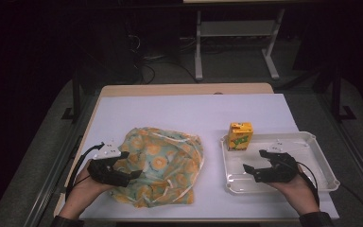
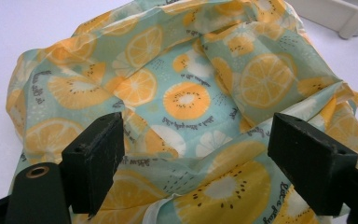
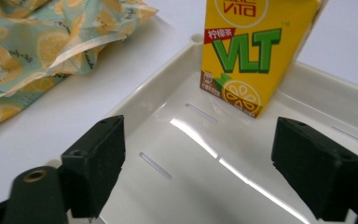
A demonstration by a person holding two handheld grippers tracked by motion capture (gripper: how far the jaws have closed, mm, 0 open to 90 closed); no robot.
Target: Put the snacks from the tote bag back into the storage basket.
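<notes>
Left gripper (image 1: 133, 166) jaws spread wide, hovering over the crumpled citrus-print bag (image 1: 163, 165) on the white table (image 1: 179, 113). Right gripper (image 1: 256, 161) also spread, inside the white tray (image 1: 328, 177), aimed at the upright yellow juice carton (image 1: 240, 135) in the tray's far left corner.

- High view looks forward and down from above the person's side, taking in the whole white-covered worktop (image 1: 184, 111) from well back.
- Left gripper view sits close over the crumpled teal cloth bag printed with orange slices (image 2: 186, 98), looking along its own black fingers (image 2: 95, 158).
- Right gripper view hangs low over the shallow white plastic tray (image 3: 158, 121), facing the yellow drink carton (image 3: 254, 51) at close range.
- Both gripper views share the bag and a tray edge; the high view has them all.
</notes>
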